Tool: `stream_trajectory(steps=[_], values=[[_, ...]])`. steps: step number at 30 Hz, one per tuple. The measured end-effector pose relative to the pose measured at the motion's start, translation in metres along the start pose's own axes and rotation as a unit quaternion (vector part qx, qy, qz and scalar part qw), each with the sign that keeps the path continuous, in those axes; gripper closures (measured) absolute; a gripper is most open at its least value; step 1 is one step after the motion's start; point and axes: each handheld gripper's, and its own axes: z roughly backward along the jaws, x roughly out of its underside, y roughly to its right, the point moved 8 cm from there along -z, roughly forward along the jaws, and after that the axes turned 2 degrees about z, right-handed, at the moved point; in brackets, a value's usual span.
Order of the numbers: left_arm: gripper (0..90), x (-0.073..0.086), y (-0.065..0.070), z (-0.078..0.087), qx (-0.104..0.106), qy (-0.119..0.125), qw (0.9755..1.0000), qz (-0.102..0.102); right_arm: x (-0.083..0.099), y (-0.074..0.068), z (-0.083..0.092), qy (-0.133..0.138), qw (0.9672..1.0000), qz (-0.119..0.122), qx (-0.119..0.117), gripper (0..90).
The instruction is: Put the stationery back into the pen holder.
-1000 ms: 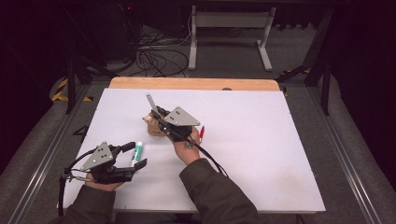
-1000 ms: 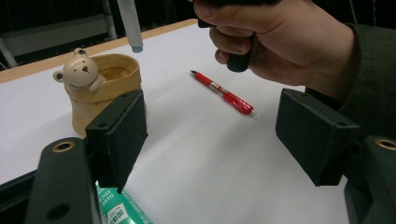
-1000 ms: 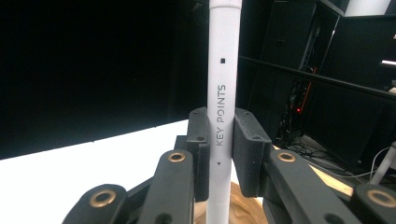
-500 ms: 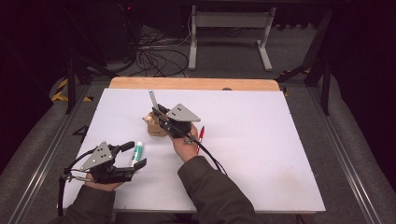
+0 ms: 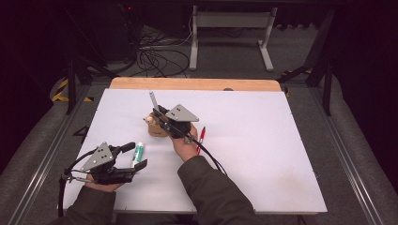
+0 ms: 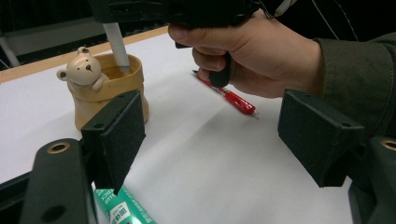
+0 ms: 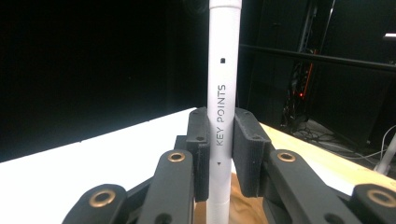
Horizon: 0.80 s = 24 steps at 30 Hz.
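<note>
In the high view, the right gripper [image 5: 157,112] is seen over the bear-shaped pot [image 5: 155,126], a white pen [image 5: 153,99] clamped in it; the left gripper [image 5: 133,157] rests near the table's [image 5: 281,154] front edge, jaws wide around a green tube [image 5: 139,153], apparently untouched. In the left gripper view, the pen's lower end [image 6: 116,46] is seen inside the pot [image 6: 105,93], a red pen [image 6: 229,97] beyond. In the right gripper view, the pads [image 7: 245,149] are pressed on the pen [image 7: 223,93].

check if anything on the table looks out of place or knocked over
Nothing stands out. The tan bear-faced cup stands upright with the white marker pen in the right tongs lowered into it; the red pen and green-and-white tube lie flat.
</note>
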Motion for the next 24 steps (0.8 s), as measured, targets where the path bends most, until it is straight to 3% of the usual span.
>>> stream_trajectory(steps=[8, 24], values=[[24.1, 0.0, 0.0, 0.0, 0.001, 0.0, 1.0, -0.002, 0.006, 0.0, -0.002, -0.014, 0.9999, 0.004, 0.004, 78.1], [24.4, 0.0, 0.001, 0.0, 0.004, -0.001, 1.0, 0.002, 0.025, 0.006, -0.007, -0.057, 0.9982, -0.013, 0.011, 77.8]])
